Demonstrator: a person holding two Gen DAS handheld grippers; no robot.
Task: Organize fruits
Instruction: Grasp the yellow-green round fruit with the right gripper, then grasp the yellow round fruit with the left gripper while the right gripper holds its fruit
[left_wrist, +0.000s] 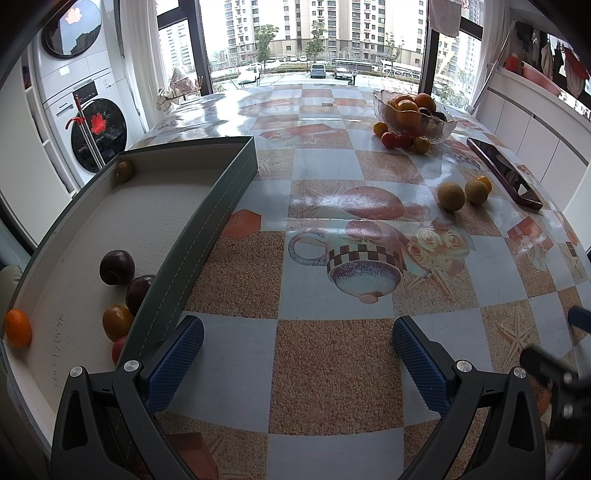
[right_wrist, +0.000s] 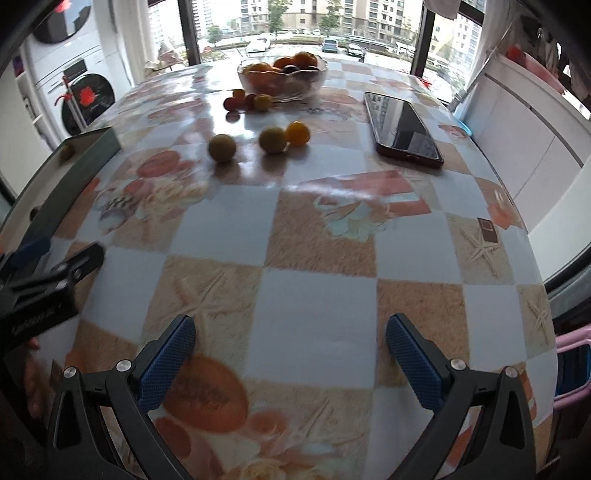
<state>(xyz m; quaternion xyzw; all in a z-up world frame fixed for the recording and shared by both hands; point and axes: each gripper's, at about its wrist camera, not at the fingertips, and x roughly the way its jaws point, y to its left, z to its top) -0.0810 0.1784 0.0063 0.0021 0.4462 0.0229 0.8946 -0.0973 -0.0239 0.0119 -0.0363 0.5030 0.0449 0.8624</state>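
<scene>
While both tools hover over the patterned worktop (left_wrist: 332, 369) with their blue pads spread wide and nothing between them, the left tool (left_wrist: 297, 354) sits just beside the grey tray (left_wrist: 207, 206), which holds two dark plums (left_wrist: 117, 266), an orange fruit (left_wrist: 17, 328) and several small ones. Ahead of the right tool (right_wrist: 290, 350), three yellowish fruits (right_wrist: 273, 139) lie loose near a phone (right_wrist: 402, 127), with a glass bowl (right_wrist: 282, 77) of fruit beyond.
</scene>
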